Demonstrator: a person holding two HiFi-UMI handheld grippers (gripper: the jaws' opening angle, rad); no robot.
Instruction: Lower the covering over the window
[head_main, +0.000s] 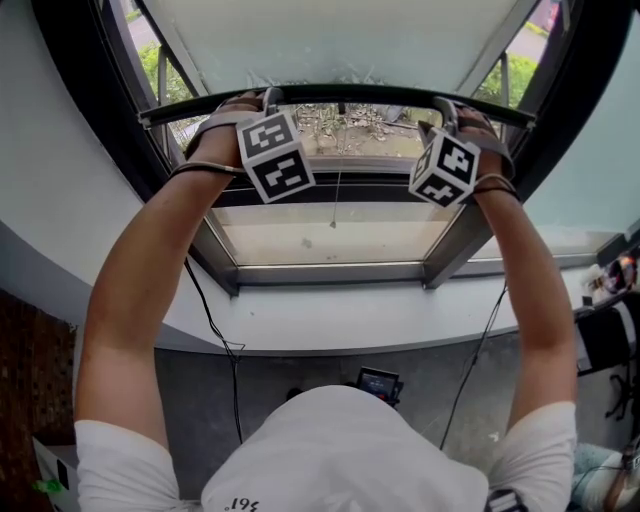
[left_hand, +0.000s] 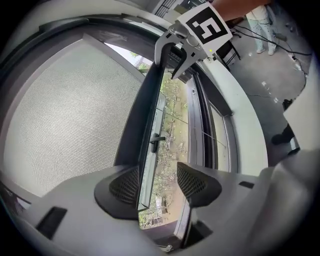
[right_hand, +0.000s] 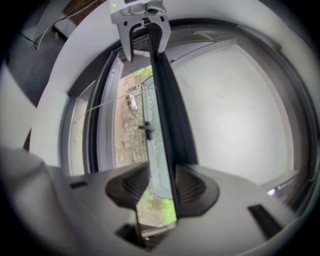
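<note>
White shirt (head_main: 350, 440) and two raised forearms fill the bottom of the head view. Both arms reach up to the window (head_main: 330, 235), which stands above a pale sill (head_main: 330, 320).

The covering is a roller shade (head_main: 340, 40) of pale mesh fabric. It ends in a dark bottom bar (head_main: 340, 95) that hangs level across the upper part of the window opening, with clear glass and greenery showing below it. So the shade is only partly drawn and most of its travel appears to remain.

The left gripper (left_hand: 157, 186) is at the bar's left end with its jaws apart. The bar lies against one pad, and a clear gap of daylight separates it from the other. The right gripper (right_hand: 162, 186) is at the bar's right end. Its jaws stand much closer, and both pads appear to press on the bar's two faces.

The step in hand looks like taking hold of the bar before the pull. The next move probably calls for the left jaws to clamp as well. Both hands should then draw the bar straight down toward the sill at an even pace, keeping it level. A lopsided pull could skew the fabric or let the thin bar slip from the pads.
</note>
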